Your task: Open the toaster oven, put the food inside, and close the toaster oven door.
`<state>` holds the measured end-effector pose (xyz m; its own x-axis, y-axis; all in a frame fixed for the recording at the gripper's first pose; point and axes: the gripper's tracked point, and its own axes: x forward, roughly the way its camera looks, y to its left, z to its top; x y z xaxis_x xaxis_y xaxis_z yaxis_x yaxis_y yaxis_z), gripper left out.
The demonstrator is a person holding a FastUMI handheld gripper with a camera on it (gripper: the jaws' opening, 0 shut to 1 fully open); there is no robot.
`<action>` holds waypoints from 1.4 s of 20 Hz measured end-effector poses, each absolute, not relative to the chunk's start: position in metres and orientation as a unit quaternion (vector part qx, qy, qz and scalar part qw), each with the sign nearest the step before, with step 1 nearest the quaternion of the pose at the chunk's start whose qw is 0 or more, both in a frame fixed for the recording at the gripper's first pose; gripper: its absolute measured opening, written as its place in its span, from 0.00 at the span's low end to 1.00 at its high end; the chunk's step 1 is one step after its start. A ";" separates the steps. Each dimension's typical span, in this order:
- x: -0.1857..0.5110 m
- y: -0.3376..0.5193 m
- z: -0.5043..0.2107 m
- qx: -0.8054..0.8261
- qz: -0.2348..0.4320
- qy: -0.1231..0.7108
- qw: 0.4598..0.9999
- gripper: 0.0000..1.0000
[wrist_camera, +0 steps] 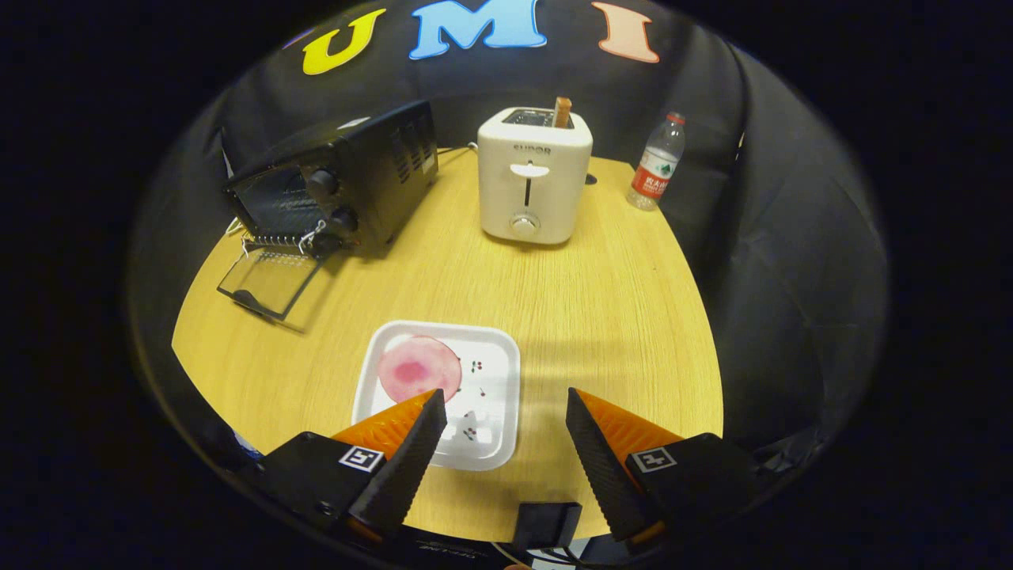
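A black toaster oven (pixel 340 186) stands at the far left of the round wooden table (pixel 601 317), its glass door (pixel 269 279) folded down flat and its wire rack showing at the mouth. A white square plate (pixel 491 380) lies just ahead of my fingers and carries a round pink slice of food (pixel 419 368) on its left half. My gripper (pixel 505 405) hovers above the table's near edge, open and holding nothing. The left finger (pixel 411 443) overlaps the plate's near left corner; the right finger (pixel 605 451) is over bare wood.
A white pop-up toaster (pixel 534 176) with a slice of toast sticking up stands at the back centre. A plastic water bottle (pixel 657 162) with a red label stands at the back right near the table edge. Bare wood lies between the plate and the oven.
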<state>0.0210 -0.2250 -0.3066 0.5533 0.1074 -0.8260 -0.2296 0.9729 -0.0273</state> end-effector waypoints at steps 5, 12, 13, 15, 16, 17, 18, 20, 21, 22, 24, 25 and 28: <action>0.031 -0.229 -0.344 -0.051 0.118 0.534 0.836 0.97; 0.036 -0.224 -0.364 -0.047 0.112 0.577 0.808 0.81; 0.039 -0.218 -0.366 -0.039 0.117 0.578 0.806 0.74; 0.036 -0.211 -0.365 -0.022 0.126 0.592 0.796 0.44; 0.037 -0.212 -0.368 -0.015 0.125 0.594 0.794 0.35; 0.037 -0.213 -0.366 -0.001 0.125 0.600 0.790 0.26; 0.037 -0.214 -0.365 0.015 0.124 0.602 0.789 0.17; 0.037 -0.212 -0.364 0.039 0.129 0.599 0.789 0.08; 0.033 -0.213 -0.366 0.049 0.136 0.599 0.787 0.04; 0.034 -0.213 -0.367 0.058 0.139 0.599 0.786 0.02; 0.031 -0.211 -0.367 0.080 0.143 0.604 0.780 0.02; 0.030 -0.210 -0.368 0.094 0.145 0.610 0.773 0.02; 0.027 -0.206 -0.367 0.140 0.141 0.616 0.763 0.02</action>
